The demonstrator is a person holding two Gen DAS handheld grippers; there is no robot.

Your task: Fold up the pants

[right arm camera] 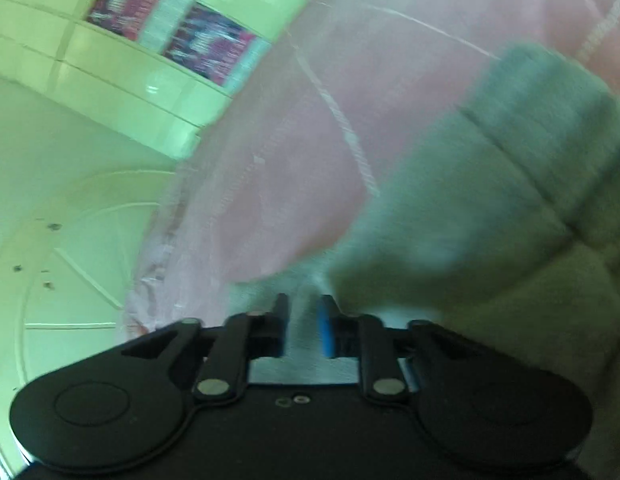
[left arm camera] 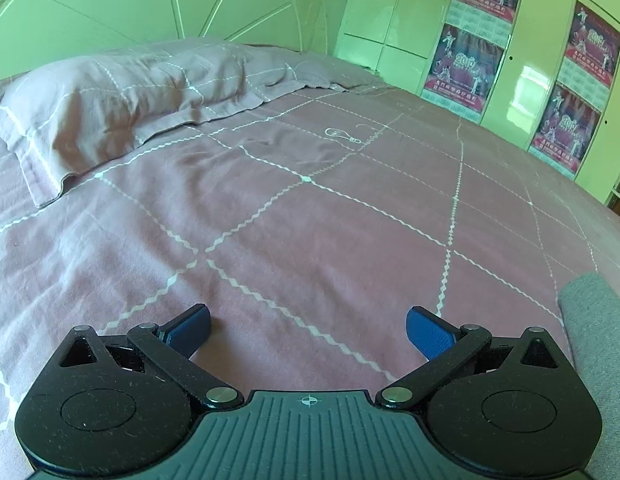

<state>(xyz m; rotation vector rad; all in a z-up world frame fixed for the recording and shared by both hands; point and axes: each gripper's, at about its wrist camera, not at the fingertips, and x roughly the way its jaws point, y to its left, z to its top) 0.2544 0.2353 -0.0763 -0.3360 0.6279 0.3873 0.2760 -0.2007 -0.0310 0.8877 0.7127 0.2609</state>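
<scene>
The grey pants point(right arm camera: 489, 200) fill the right side of the blurred right wrist view, lying on the pink bedspread point(right arm camera: 290, 160). My right gripper point(right arm camera: 304, 320) is shut on a fold of the grey fabric, which runs up between its fingers. In the left wrist view only an edge of the pants point(left arm camera: 593, 320) shows at the far right. My left gripper point(left arm camera: 308, 330) is open and empty, just above the bedspread point(left arm camera: 310, 220), to the left of the pants.
A pillow point(left arm camera: 110, 100) lies at the head of the bed, far left. White wardrobe doors with posters point(left arm camera: 489, 40) stand along the bed's right side. A pale headboard point(left arm camera: 170, 0) is behind the pillow.
</scene>
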